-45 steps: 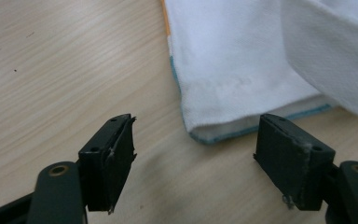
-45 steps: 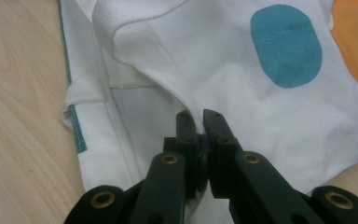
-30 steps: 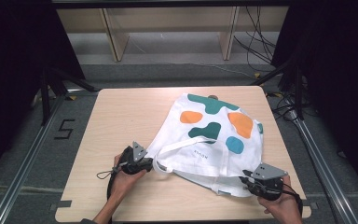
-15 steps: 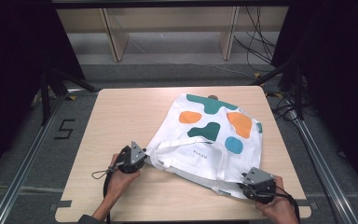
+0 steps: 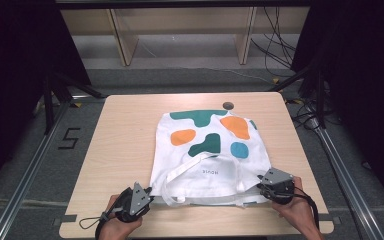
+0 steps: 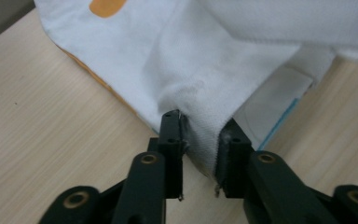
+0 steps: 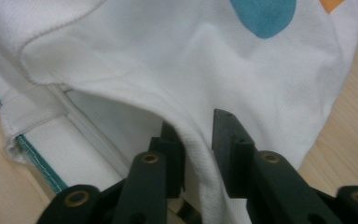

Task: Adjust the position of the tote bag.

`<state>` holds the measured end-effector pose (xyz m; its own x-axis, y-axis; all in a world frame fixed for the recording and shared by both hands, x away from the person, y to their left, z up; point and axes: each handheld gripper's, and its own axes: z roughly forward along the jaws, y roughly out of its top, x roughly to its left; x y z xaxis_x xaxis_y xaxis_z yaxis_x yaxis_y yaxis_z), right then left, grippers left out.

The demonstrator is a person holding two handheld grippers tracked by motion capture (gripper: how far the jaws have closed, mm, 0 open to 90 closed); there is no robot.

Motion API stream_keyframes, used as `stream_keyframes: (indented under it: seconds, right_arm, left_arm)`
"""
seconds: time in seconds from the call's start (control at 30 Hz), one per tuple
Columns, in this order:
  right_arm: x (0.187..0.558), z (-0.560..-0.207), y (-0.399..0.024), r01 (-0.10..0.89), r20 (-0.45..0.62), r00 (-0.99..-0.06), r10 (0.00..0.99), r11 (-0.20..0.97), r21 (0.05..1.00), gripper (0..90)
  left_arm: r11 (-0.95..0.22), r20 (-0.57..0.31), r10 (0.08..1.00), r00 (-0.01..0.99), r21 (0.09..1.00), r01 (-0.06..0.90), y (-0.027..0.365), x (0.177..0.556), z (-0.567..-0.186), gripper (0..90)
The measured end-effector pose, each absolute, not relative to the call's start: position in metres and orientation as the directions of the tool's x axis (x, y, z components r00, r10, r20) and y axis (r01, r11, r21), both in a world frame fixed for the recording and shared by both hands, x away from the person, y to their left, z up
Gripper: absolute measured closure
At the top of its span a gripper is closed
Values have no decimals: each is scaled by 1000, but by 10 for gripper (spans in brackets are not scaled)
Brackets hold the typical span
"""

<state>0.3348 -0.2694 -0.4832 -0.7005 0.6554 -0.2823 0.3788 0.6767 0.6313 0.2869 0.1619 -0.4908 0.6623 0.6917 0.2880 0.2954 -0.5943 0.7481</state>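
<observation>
- Near the desk's [image 5: 130, 130] front edge, the white tote bag [image 5: 207, 150] lies flat, its printed side up and its mouth and straps toward the person.
- Left gripper [image 6: 199, 151] pinches the bag's front left corner, jaws narrow on a fold of cloth.
- Right gripper [image 7: 196, 149] clamps the front right corner likewise.
- Risk, as I judge it: both bites are shallow, so an uneven pull could slip a corner free or skew the bag.

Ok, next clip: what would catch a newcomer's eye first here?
The white tote bag printed with green, orange and blue blobs, lying flat mid-table with its handles toward the person. Next, the two grippers at its near corners: the left gripper and the right gripper each have bag fabric pinched between their fingers.
</observation>
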Motion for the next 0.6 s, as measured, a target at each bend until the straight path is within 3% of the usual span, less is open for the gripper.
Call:
stream_keyframes:
  seconds: [0.17, 0.6]
  right_arm:
    - [335, -484, -276, 381, -273, -698, 663, 666, 642, 620]
    - [330, -486, -283, 417, -246, -670, 700, 630, 655, 590]
  left_arm:
    - [-628, 327, 675, 662, 726, 281, 153, 295, -495, 561]
    - [-637, 296, 667, 684, 702, 318, 131, 323, -504, 526]
